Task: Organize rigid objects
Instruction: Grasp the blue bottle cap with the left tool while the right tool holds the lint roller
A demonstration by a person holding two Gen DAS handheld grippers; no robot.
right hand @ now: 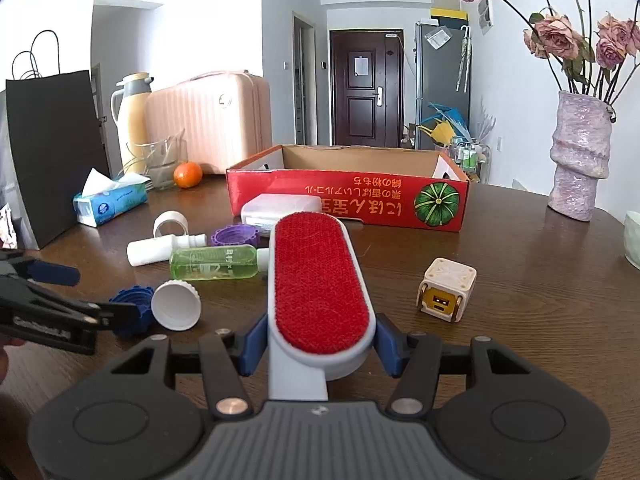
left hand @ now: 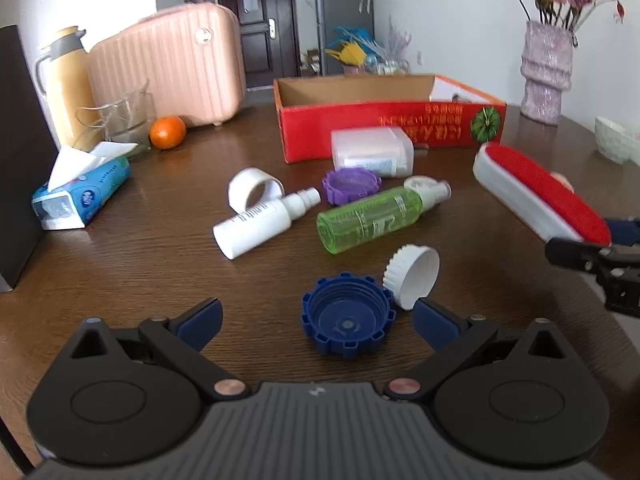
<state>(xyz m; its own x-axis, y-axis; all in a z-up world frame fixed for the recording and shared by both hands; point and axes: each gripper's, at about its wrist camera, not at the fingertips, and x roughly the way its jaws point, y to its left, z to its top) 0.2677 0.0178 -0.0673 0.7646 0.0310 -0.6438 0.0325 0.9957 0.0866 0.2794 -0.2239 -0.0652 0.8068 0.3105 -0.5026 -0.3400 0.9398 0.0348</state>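
Note:
My right gripper point(right hand: 322, 344) is shut on the handle end of a lint brush point(right hand: 320, 280) with a red pad and a white body. The brush points toward the red cardboard box point(right hand: 348, 200). My left gripper point(left hand: 318, 318) stands open low over the table. A blue notched cap point(left hand: 348, 320) lies on the wood between its fingers, untouched. A white cap point(left hand: 412, 276) leans on the blue one, by the right fingertip. Beyond lie a green bottle point(left hand: 372, 218), a white bottle point(left hand: 264, 224), a purple cap point(left hand: 351, 185), a white ring point(left hand: 254, 190) and a translucent box point(left hand: 372, 152).
A cream cube toy point(right hand: 446, 290) sits to the right of the brush. At the left stand a tissue pack point(left hand: 80, 196), an orange point(left hand: 168, 132), a glass jug point(left hand: 128, 120), a thermos point(left hand: 70, 88) and a pink case point(left hand: 172, 68). A vase point(right hand: 580, 160) stands far right.

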